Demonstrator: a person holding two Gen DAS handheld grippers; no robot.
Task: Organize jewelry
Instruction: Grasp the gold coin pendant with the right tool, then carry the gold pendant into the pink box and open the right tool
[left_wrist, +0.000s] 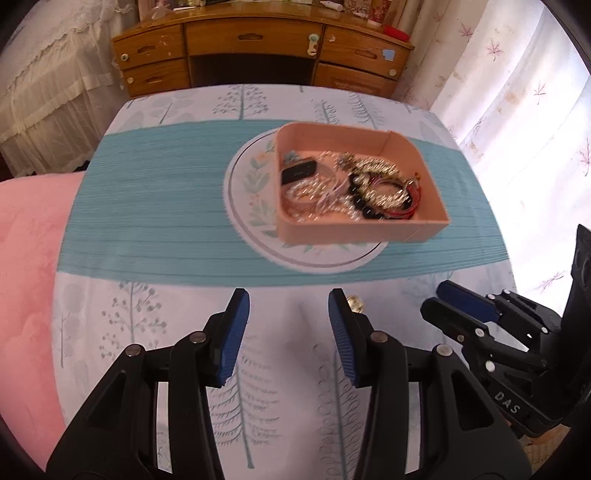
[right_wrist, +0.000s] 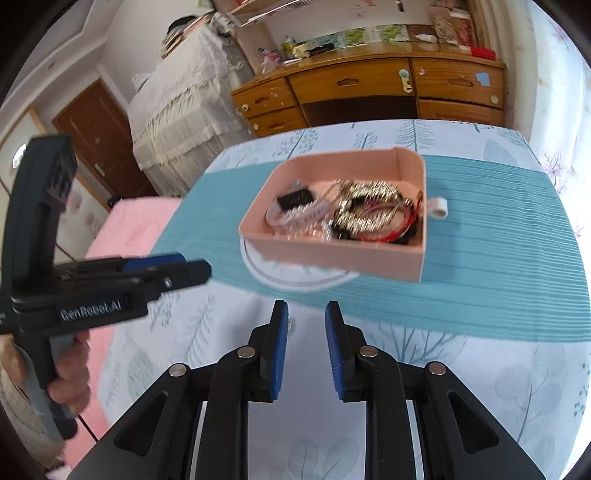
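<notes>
A pink open box (left_wrist: 291, 232) (right_wrist: 332, 258) rests on a white round plate (left_wrist: 243, 184) (right_wrist: 295, 275) on the teal band of the tablecloth. It holds tangled jewelry (left_wrist: 373, 188) (right_wrist: 369, 214): pearl strands, dark bead bracelets, red cords and a black card (left_wrist: 298, 170). A small gold piece (left_wrist: 355, 303) lies on the cloth just right of my left gripper's right finger. My left gripper (left_wrist: 288, 314) is open and empty, short of the plate. My right gripper (right_wrist: 306, 325) is open and empty, also short of the box. A white ring-like piece (right_wrist: 439, 207) lies right of the box.
A wooden desk with drawers (left_wrist: 258, 48) (right_wrist: 369, 88) stands beyond the table. A pink quilt (left_wrist: 26, 258) lies left of the table. Flowered curtains (left_wrist: 517, 92) hang to the right. Each gripper shows in the other's view, the right one (left_wrist: 480, 317) and the left one (right_wrist: 110, 284).
</notes>
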